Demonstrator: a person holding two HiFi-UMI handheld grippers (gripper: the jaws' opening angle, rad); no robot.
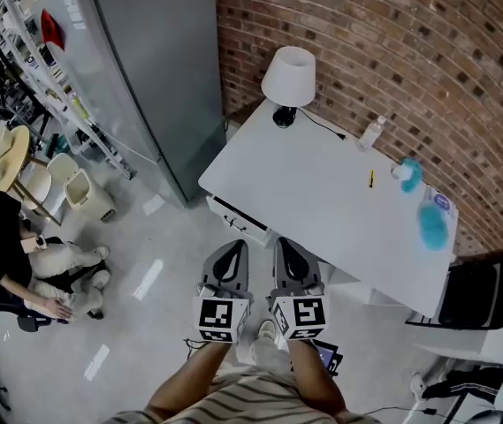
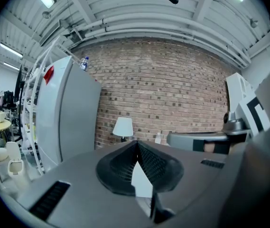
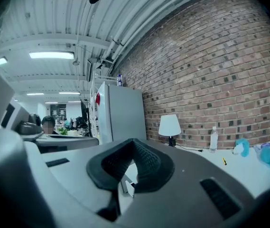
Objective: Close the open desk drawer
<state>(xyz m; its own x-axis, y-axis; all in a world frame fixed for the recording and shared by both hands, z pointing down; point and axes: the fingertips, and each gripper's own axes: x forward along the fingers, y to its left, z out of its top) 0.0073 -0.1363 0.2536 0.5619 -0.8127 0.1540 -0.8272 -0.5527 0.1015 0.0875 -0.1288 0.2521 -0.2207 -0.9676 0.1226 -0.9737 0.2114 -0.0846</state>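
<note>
Two big things bound the scene: the brick wall [image 1: 366,51] behind the desk and the grey refrigerator [image 1: 145,60] off the desk's left end. The white desk [image 1: 322,201] runs along that wall. Its drawer [image 1: 239,222] hangs under the near left corner, pulled out so its front stands proud of the desk edge. As I judge it, none of the closing is done and the whole push is left.

On the desk's back left corner stands a white table lamp [image 1: 288,76]. A clear bottle [image 1: 372,133] stands further right against the wall, and a small yellow pen [image 1: 371,178] lies near the middle of the top.

My left claw [image 1: 236,247] is on the near side of the desk, just short of the drawer front and apart from it. Its own view shows the ribbed jaws pressed together at the tips, with nothing between them. My right claw [image 1: 286,246] is beside it, also short of the desk edge, with its jaws together and empty. Either set of closed tips could serve as a pusher. What remains is to meet the drawer front squarely and press it in until it sits flush.
</note>
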